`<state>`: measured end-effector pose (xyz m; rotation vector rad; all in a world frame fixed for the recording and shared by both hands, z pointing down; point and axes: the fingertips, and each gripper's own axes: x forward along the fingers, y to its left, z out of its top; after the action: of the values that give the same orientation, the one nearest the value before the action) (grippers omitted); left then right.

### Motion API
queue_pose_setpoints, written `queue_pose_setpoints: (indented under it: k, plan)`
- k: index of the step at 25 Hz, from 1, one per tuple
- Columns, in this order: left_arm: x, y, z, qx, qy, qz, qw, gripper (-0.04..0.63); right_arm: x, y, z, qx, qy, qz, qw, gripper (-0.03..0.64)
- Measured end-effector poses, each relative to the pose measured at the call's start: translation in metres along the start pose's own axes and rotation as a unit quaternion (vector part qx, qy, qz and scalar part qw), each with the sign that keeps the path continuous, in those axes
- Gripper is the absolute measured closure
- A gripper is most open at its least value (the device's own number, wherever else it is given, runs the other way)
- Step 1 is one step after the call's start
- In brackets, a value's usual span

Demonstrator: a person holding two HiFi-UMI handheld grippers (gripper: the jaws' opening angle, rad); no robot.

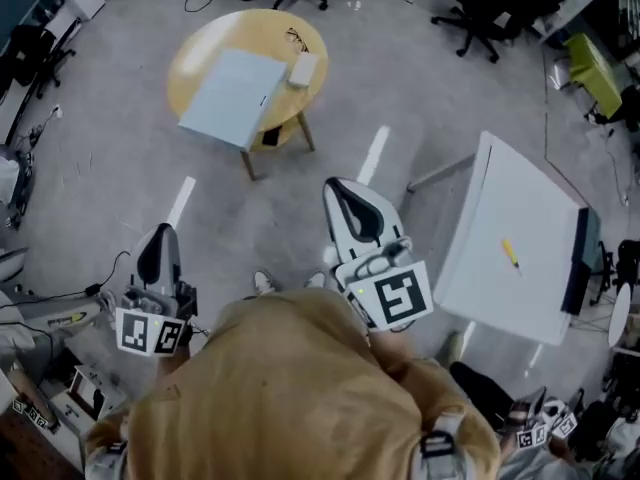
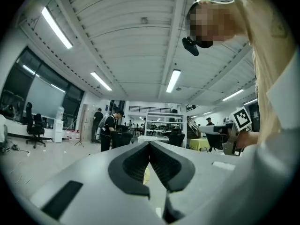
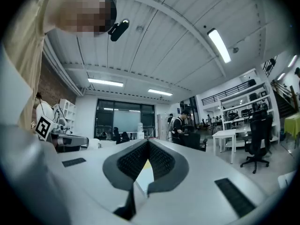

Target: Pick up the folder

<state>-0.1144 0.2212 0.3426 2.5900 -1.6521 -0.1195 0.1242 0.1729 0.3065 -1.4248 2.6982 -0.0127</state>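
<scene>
Well, the grey floor (image 1: 120,168) fills most of the head view, and the person in a tan shirt (image 1: 280,398) stands at the bottom of it with a gripper in each hand. Off to the right is a white rectangular surface (image 1: 520,218), and further ahead, up the frame, sits a round yellow surface (image 1: 200,53) on wooden legs. Black office chairs (image 1: 480,8) crowd the far edge of the room.

The light blue folder (image 1: 235,96) lies flat on that round surface. It covers much of the top, and its near edge reaches the rim or just past it.

Both grippers are well apart from the folder, held out level over open floor. The right gripper (image 1: 338,190) is the nearer of the two to the round surface, and the left gripper (image 1: 163,233) hangs lower and to the left. Each gripper view shows its own jaws clenched tip to tip with nothing grasped between them.

On the small side, a white box (image 1: 303,69) rests just beside the folder's far right corner, and a yellow pen (image 1: 511,253) lies on the white surface.
</scene>
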Motion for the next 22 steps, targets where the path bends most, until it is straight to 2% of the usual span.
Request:
queue_pose_setpoints:
  k: [3, 10, 14, 22]
  plan:
    - [-0.001, 0.002, -0.008, -0.010, 0.009, 0.024, 0.9996, 0.592, 0.003, -0.009, -0.007, 0.025, -0.007, 0.015, 1.000, 0.617]
    - [0.003, 0.014, -0.027, -0.040, 0.017, 0.067, 0.9968, 0.592, 0.010, -0.022, -0.036, 0.029, 0.018, 0.046, 0.998, 0.617]
    - [0.024, 0.037, -0.036, -0.075, 0.021, 0.059, 0.9953, 0.592, 0.035, -0.021, -0.043, 0.045, 0.024, 0.046, 0.998, 0.617]
    - [0.104, 0.110, -0.059, -0.133, 0.034, 0.010, 0.9905, 0.592, 0.116, -0.025, -0.048, 0.022, 0.046, 0.022, 0.998, 0.617]
